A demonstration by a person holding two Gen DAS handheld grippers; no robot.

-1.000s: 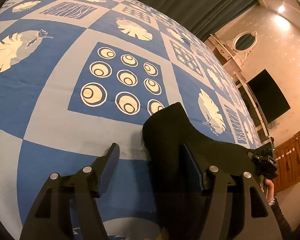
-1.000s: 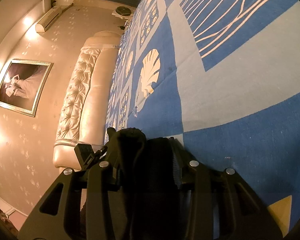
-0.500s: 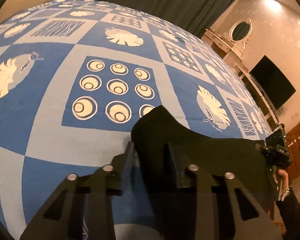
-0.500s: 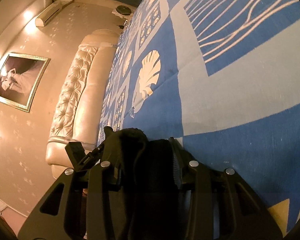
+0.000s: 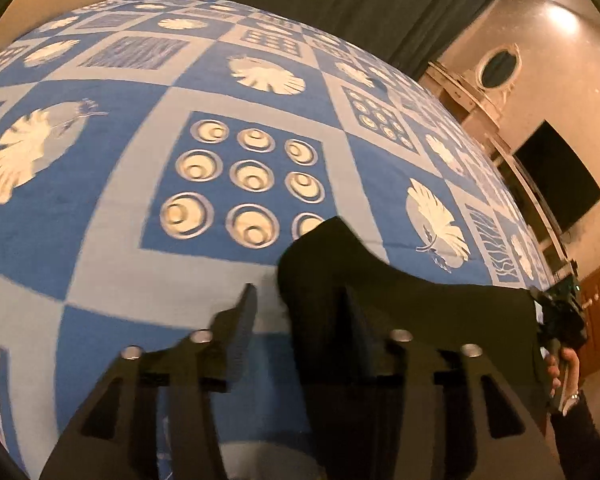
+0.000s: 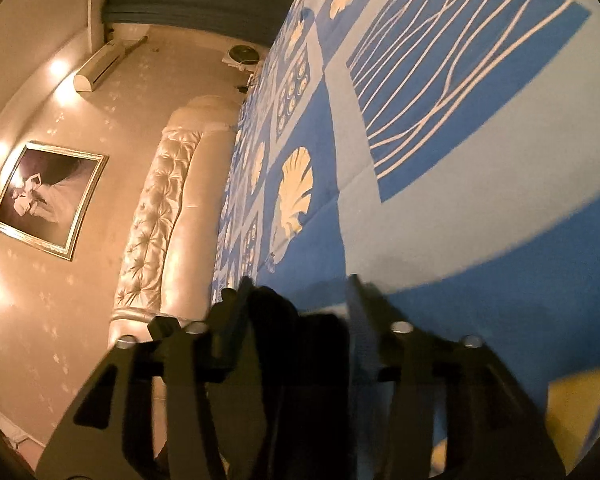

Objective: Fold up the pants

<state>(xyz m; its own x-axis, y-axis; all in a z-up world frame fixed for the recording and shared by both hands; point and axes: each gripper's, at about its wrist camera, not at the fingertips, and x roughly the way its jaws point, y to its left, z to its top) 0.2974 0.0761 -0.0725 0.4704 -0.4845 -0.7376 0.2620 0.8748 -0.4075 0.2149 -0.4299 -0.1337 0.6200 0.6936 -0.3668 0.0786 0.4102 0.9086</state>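
Both tongs were opening, so the step in hand read as letting go of the black pants [image 5: 400,312] after laying a fold on the bed. The left tongs [image 5: 296,300] had cloth between the fingers, but the left finger [image 5: 244,316] stood clear of it with bedspread showing in the gap, so no grip. In the right tongs [image 6: 296,296] a bunched black edge of the pants [image 6: 284,344] sat between the fingers near the left one; the right finger stood apart from it, pads not pressing.

To do it well, judged: open fully before pulling back, draw straight back and slightly up so the fingers don't snag and drag the fold open, then check the edges lie flush. The hump of cloth ahead of the left tongs looked unflattened and likely needs smoothing.

The pants lay at the near edge of the bedspread [image 5: 120,200], blue and grey squares with shells, leaves and rings. The room was dim and warm-lit: tufted cream headboard [image 6: 160,208], framed picture [image 6: 48,200], wall air conditioner [image 6: 104,64], dark curtain [image 5: 340,4], wall TV [image 5: 556,180], oval mirror [image 5: 496,66]. The person's hand [image 5: 562,376] showed at the far right.
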